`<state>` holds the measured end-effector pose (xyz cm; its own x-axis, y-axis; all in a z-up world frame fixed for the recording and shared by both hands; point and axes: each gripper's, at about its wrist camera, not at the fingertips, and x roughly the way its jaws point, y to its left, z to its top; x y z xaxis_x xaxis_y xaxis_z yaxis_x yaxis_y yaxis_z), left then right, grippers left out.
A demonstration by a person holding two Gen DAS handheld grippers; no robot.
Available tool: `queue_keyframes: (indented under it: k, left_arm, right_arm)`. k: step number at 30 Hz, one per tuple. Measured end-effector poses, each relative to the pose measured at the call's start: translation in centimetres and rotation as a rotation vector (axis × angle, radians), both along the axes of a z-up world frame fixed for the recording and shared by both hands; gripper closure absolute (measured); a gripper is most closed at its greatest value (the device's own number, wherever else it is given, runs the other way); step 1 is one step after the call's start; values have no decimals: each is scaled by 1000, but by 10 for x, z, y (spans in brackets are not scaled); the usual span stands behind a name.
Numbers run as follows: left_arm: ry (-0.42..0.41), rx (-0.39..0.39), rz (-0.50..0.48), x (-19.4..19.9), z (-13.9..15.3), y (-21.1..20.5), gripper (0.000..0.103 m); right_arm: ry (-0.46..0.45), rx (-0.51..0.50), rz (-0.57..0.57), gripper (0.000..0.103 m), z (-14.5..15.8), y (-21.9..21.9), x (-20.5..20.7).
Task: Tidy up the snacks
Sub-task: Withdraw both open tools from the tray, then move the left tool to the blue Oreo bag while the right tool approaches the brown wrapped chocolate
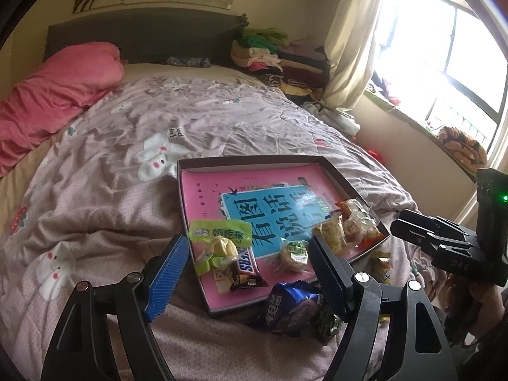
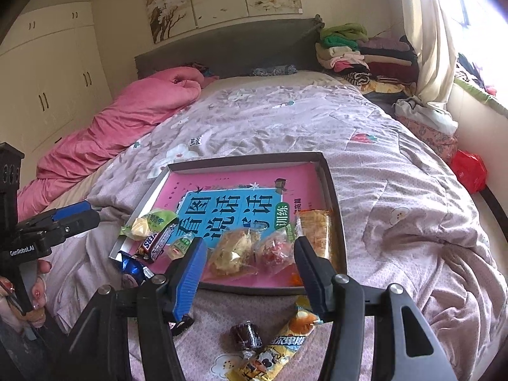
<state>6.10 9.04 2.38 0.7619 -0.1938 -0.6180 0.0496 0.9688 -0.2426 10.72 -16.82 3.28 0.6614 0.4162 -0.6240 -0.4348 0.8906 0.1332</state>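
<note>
Rumpled quilt with white rabbits covers the bed, and on it sits my landmark, a shallow tray with a pink book cover lining its floor. My left gripper hangs over the tray's near left corner with its jaws spread wide and nothing between them. Inside that corner lie a green-wrapped roll, a Snickers bar partly over it, and a small round cake just to their right. A blue cookie pack rests on the quilt, touching the tray's near edge.

My right gripper hovers at the tray's near right side, jaws likewise parted and empty. Between them I see 2 clear-wrapped pastries and a reddish wrapped sweet inside the tray, with an orange packet against its right wall. Outside the tray's near edge, on the quilt, lie a dark wrapped candy and a yellow cartoon packet, touching each other.
</note>
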Motion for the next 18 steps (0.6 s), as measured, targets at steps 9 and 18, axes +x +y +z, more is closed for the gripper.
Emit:
queue_keyframes:
  k: [9,18]
  left_arm:
    - [11,-2,4,-5,-2,-1,24]
    - [36,17,6,-11,-9,-3,24]
  right_arm:
    - [-6,-11,23,46,2,1,-11]
    - [2,-14,48,46,1,3,-19]
